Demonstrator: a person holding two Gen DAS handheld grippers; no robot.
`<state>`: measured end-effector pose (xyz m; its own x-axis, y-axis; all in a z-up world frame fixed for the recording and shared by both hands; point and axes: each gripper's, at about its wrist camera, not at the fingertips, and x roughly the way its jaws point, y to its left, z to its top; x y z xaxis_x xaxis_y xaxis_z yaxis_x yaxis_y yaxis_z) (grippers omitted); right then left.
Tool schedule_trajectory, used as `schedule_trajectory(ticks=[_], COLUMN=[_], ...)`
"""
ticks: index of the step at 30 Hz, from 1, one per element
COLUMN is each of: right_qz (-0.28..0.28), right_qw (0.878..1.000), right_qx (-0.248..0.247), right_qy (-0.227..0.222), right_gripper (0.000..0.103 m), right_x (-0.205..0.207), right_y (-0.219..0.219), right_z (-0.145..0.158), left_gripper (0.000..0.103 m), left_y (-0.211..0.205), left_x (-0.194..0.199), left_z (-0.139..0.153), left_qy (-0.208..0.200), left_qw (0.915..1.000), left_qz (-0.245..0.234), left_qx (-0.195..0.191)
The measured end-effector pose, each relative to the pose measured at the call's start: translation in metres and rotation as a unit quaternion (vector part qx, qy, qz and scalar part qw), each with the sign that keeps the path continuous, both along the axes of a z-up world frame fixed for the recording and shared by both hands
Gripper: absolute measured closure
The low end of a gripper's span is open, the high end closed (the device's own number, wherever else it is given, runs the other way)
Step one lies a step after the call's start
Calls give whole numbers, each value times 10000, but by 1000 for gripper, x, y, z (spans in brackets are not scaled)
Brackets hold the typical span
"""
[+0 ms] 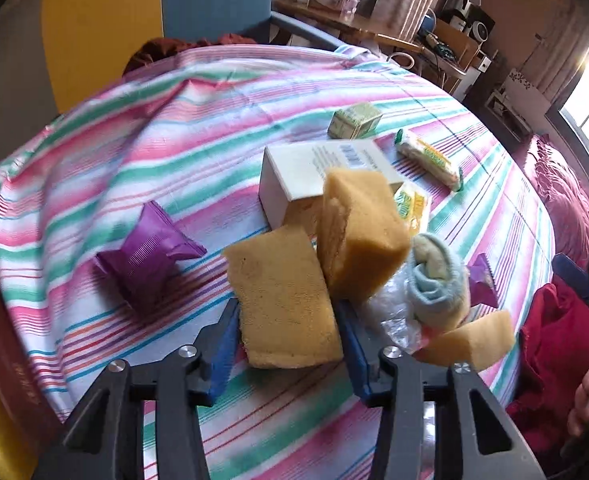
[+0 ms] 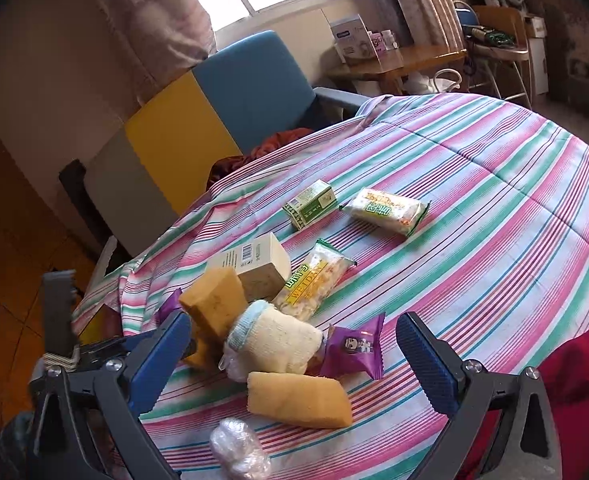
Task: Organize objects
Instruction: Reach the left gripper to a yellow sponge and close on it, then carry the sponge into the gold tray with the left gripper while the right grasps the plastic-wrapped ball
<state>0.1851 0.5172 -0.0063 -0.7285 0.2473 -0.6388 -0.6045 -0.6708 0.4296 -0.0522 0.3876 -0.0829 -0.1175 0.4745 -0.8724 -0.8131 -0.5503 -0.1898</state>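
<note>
We have a yellow sponge block (image 1: 286, 304) lying on the striped surface (image 1: 174, 148), with the left gripper (image 1: 290, 320) straddling it, blue jaws against its two long sides and seemingly clenched on it. It looks light, soft and squashy, so we judge the broad flanks the best hold. That gripper tilts steeply down. The right gripper (image 2: 294, 356) hangs released and empty over the rolled sock (image 2: 278, 340) and purple snack packet (image 2: 354, 350).
</note>
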Motion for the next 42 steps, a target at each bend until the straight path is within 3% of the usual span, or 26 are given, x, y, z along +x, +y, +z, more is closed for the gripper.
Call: schedule_trajectory(ticks=[10, 18, 20, 23, 25, 28, 31, 32, 35, 42], right_qz=[136, 1108, 1518, 2285, 2717, 2850, 2790, 2781, 2809, 2833], right_qw=[9997, 9933, 9879, 9722, 9573, 9420, 9313, 9290, 9243, 9181], right_qx=[-101, -216, -199, -201, -133, 159, 432, 570, 742, 845], right_qy=[-161, -256, -255, -461, -980, -1763, -2300, -2375, -2476, -2638], right_gripper=[0, 1, 7, 24, 28, 35, 48, 62, 65, 66], right_x=[-6, -28, -33, -44, -57, -73, -80, -81, -83, -94], right_y=[0, -26, -41, -70, -92, -111, -117, -119, -123, -123], right_z=[-5, -11, -10, -17, -33, -56, -73, -75, -80, -85], left_gripper=[59, 59, 59, 59, 59, 59, 59, 59, 59, 59], left_y=[-60, -113, -126, -148, -164, -187, -216, -224, -259, -346], left_x=[19, 37, 39, 39, 38, 35, 31, 28, 17, -17], left_z=[16, 45, 50, 57, 60, 64, 66, 67, 67, 57], left_qy=[160, 395, 451, 486, 506, 549, 587, 613, 703, 786], left_qw=[9976, 9924, 9913, 9887, 9862, 9818, 9767, 9752, 9683, 9375], left_qz=[383, 684, 771, 967, 1141, 1407, 1673, 1747, 2122, 3305], left_qx=[554, 939, 965, 1042, 1091, 1151, 1207, 1212, 1115, 760])
